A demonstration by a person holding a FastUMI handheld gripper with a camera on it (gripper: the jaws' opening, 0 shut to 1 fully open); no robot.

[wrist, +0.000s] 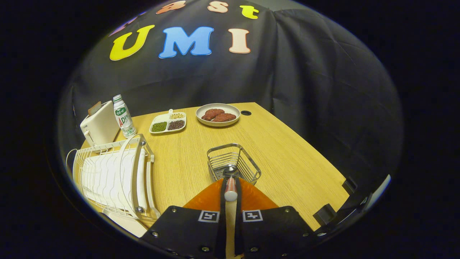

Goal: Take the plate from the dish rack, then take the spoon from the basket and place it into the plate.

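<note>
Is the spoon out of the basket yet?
Out: the gripper is shut on the spoon, whose bowl sits at the near rim of the wire basket, above it.

Wooden table (287, 158): dish rack (111, 176), wire basket (233, 163), toaster (99, 126), bottle (124, 117).

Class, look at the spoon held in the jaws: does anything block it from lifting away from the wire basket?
Nothing visible does. The gripper has its jaws shut on the spoon, whose bowl sits at the near rim of the basket, with no wire crossing over it.
</note>
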